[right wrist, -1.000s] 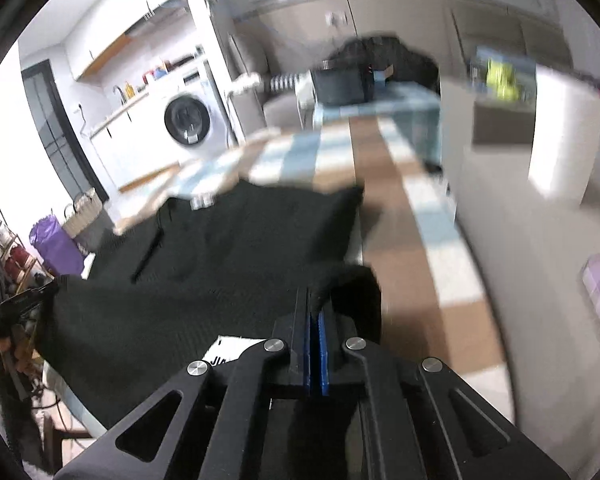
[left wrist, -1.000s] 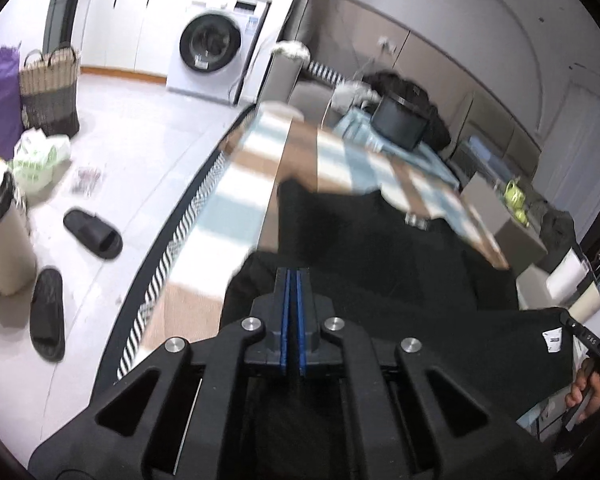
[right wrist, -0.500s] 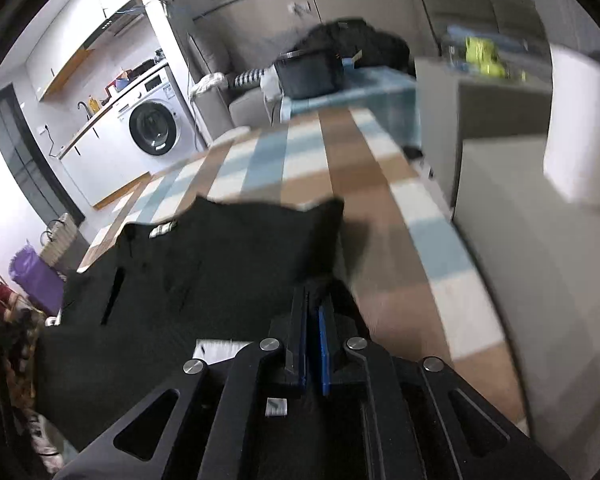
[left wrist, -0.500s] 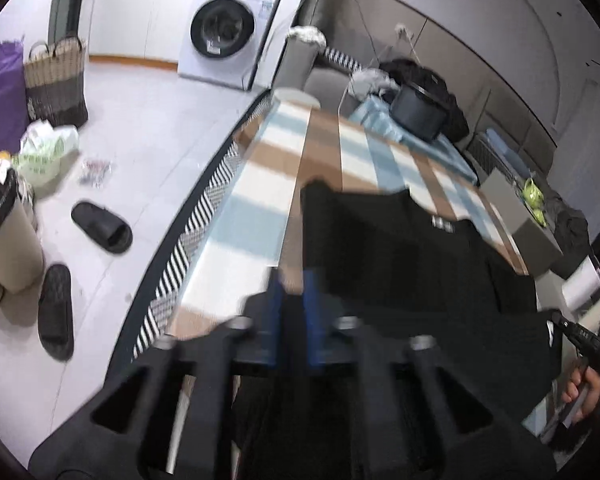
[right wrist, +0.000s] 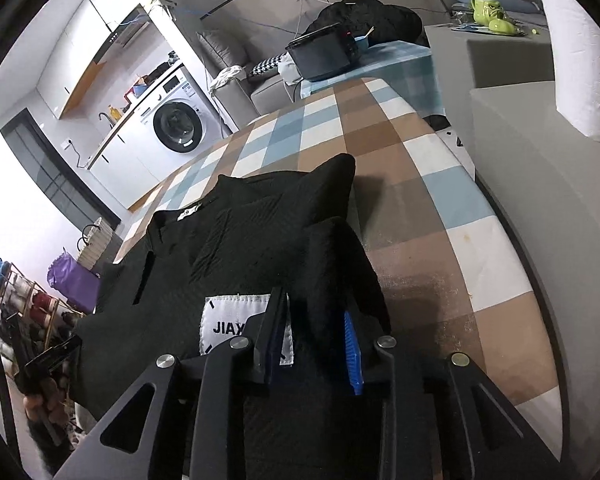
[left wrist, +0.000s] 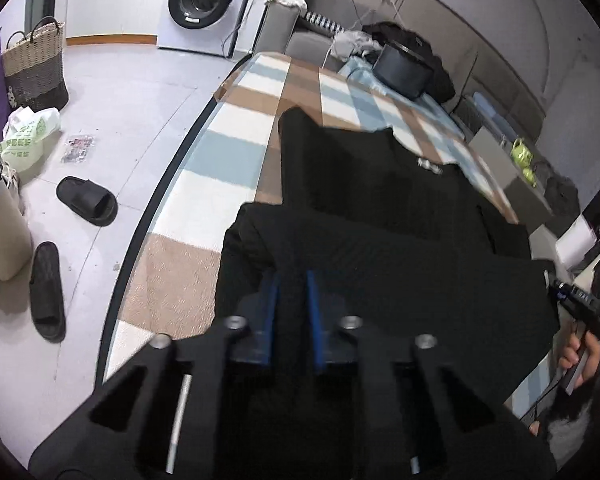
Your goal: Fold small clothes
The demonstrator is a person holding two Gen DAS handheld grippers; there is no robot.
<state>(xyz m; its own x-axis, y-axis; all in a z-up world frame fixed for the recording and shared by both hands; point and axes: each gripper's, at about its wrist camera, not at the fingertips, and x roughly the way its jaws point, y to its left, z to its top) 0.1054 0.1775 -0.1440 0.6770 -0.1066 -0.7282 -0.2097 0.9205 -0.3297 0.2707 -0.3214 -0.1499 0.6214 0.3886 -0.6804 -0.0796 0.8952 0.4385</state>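
In the left wrist view, the left tool (left wrist: 293,320) sits low at 6 o'clock, pointing down over the near edge of the black garment (left wrist: 380,208). Its blue pads have just been closing and now stand with only a narrow slit, in which black cloth shows. It cannot be told whether they pinch this cloth. The garment lies on the checked bench (left wrist: 236,152), from the tool toward 1 o'clock, with one pointed corner reaching to 12 o'clock and a rounded fold just at 11 o'clock of the pads. In the right wrist view, the right tool (right wrist: 314,344) is also at 6 o'clock. Its jaws have just been opening and stand moderately wide, with a raised ridge of the same garment (right wrist: 260,240) between them, and the pads do not seem to press it. A white label (right wrist: 228,320) lies touching the left pad at 9 o'clock, and bare bench (right wrist: 420,200) runs toward 2 o'clock. The step in hand seems to be laying down a fold and letting go. To do it well, both tools should probably free the cloth fully before lifting, so the ridge is not dragged up again. They should then draw back low toward 6 o'clock and leave the edges level with each other.
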